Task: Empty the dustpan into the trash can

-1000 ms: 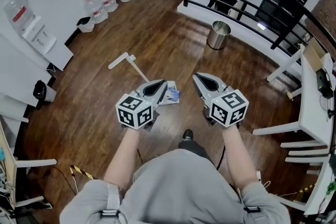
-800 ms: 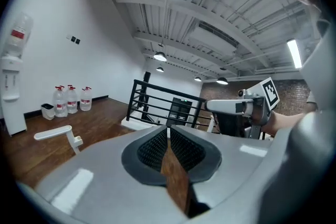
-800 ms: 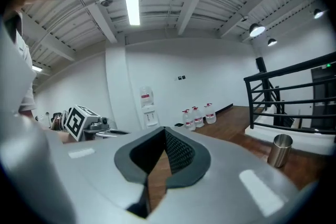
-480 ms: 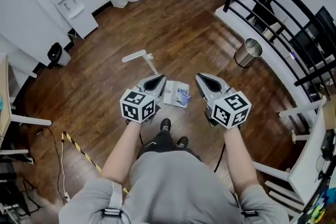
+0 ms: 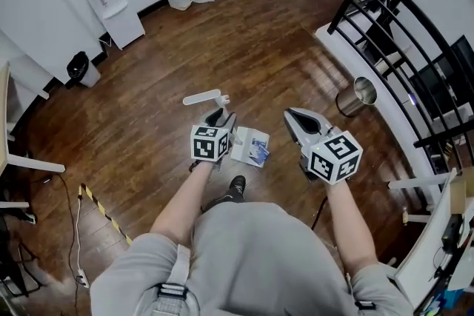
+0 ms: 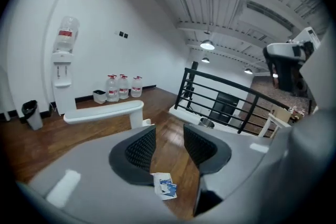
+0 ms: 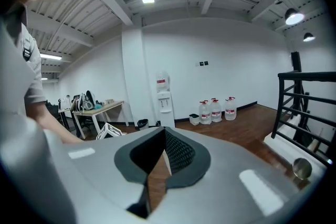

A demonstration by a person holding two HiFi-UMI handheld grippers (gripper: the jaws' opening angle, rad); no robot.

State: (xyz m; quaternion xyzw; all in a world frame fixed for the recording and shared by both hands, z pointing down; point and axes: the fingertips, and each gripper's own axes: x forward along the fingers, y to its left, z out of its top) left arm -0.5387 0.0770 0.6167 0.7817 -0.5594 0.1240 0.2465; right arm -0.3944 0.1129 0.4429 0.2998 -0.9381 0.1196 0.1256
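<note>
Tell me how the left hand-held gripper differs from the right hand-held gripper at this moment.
The left hand-held gripper has its jaws apart and opening, with only floor between them; the right hand-held gripper has its jaws shut together. The left one is beside the dustpan; the right one is farther from it. Both hold nothing.

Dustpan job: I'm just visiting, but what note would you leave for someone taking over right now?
Left tongs: opening, empty, just short of the dustpan handle.
Right tongs: shut, empty.
The dustpan sits on the floor with paper litter inside; the steel trash can stands by the railing, off to the right.
Done: nothing yet.
To do: grip, carry, tip it in.
</note>
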